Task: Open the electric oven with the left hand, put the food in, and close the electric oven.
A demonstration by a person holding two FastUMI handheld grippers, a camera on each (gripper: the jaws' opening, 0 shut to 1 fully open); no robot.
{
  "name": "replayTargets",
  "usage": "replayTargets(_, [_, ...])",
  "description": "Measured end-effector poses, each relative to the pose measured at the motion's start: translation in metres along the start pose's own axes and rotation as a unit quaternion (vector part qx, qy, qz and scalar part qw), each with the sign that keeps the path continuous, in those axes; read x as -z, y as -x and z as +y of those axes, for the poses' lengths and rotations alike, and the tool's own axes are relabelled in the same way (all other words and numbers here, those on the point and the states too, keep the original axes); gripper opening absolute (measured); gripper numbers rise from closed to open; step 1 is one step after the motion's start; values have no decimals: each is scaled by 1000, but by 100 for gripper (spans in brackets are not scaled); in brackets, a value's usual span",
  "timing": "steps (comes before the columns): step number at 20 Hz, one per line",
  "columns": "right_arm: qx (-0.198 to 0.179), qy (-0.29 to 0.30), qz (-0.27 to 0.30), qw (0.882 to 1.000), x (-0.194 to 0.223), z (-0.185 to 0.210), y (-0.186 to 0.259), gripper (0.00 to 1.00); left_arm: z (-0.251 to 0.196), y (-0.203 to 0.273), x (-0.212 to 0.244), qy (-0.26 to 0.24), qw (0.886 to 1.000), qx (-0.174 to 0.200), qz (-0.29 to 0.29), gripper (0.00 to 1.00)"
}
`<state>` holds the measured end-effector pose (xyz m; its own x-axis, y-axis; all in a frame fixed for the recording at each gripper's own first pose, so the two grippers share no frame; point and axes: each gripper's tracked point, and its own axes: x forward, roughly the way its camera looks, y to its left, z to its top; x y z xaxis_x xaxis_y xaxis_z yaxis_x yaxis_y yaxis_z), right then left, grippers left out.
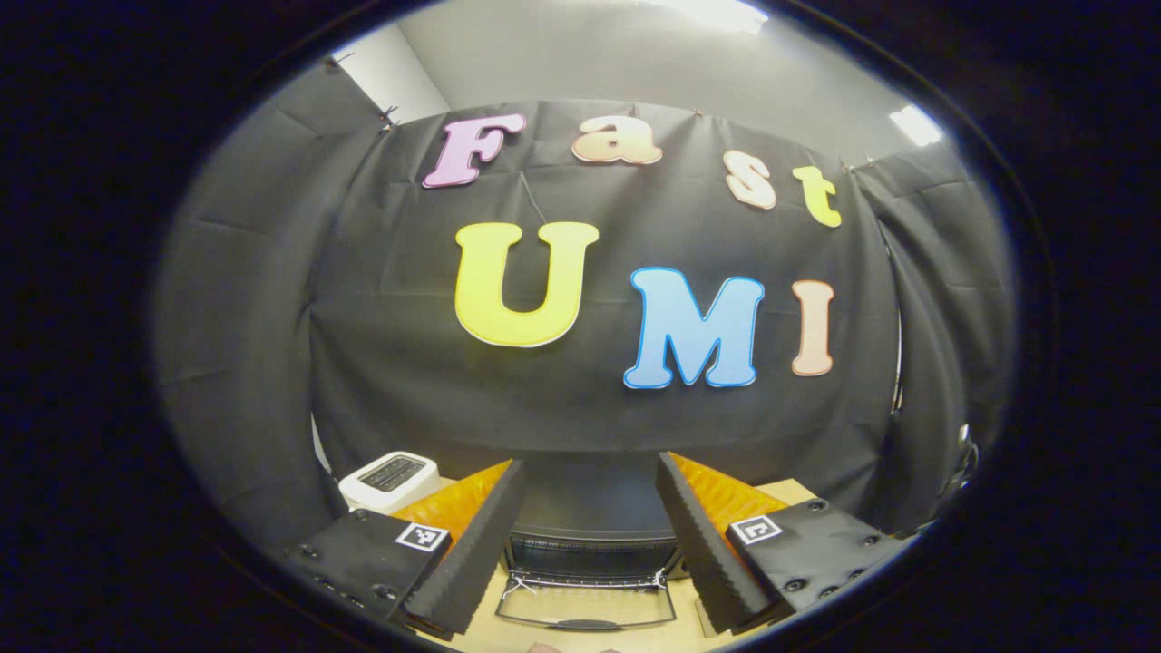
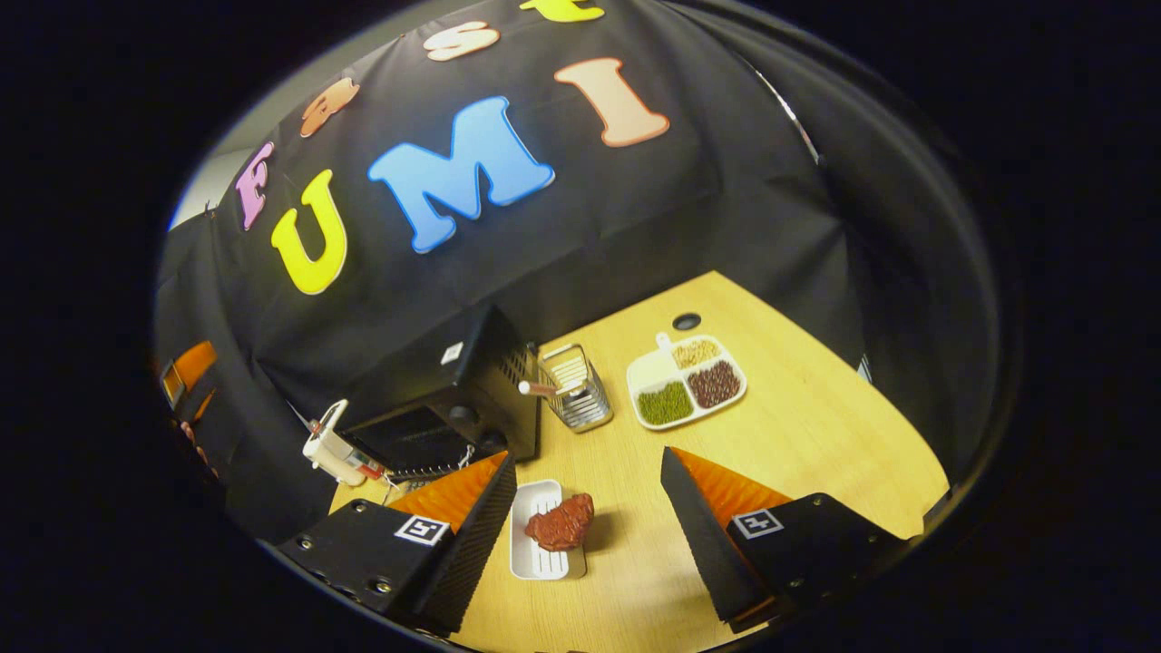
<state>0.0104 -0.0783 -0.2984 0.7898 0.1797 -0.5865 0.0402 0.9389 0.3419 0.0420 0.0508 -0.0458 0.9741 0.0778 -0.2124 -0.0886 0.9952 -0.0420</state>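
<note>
With your left gripper (image 1: 590, 535) and right gripper (image 2: 588, 517) both wide open and empty, oven (image 1: 590, 544) door already down, the meat (image 2: 562, 523) overhangs its white tray's (image 2: 535, 567) edge, so an off-centre pinch could tip it.

We see the black electric oven (image 2: 453, 399) standing at the table's back edge against the cloth wall, its glass door (image 1: 585, 606) folded down flat and open. The reddish-brown piece of meat (image 2: 562, 523) lies on a white tray (image 2: 529, 535) just before it.
</note>
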Motion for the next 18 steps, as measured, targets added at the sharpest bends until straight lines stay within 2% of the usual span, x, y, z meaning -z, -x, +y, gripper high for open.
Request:
replayTargets(6, [-39,-56,84,994,56,-2,-42,98,4,15,-32,-6,999,-24,-25,100])
replayTargets(9, [-52,-69,120,989,80,1,-55,98,7,25,-27,-13,999,-45,-15,93])
replayTargets(10, [-54,-72,131,987,86,2,-59,98,8,27,-23,-14,999,-51,-10,96])
replayTargets(11, [-61,-79,138,985,89,4,-63,97,9,31,-21,-16,998,-56,-7,92])
replayTargets(13, [-75,-94,152,981,95,12,-69,96,16,37,-16,-21,997,-71,1,95])
replayTargets(14, [-76,-98,156,980,95,14,-72,93,18,42,-15,-24,997,-78,3,96])
replayTargets(15, [-84,-105,164,977,98,18,-74,73,21,45,-15,-25,996,-86,5,97])
replayTargets(17, [-116,-122,192,967,107,33,-69,69,24,48,-12,-24,995,-99,11,100])
replayTargets(18, [-126,-116,196,966,112,37,-69,69,23,49,-11,-22,995,-101,14,100])
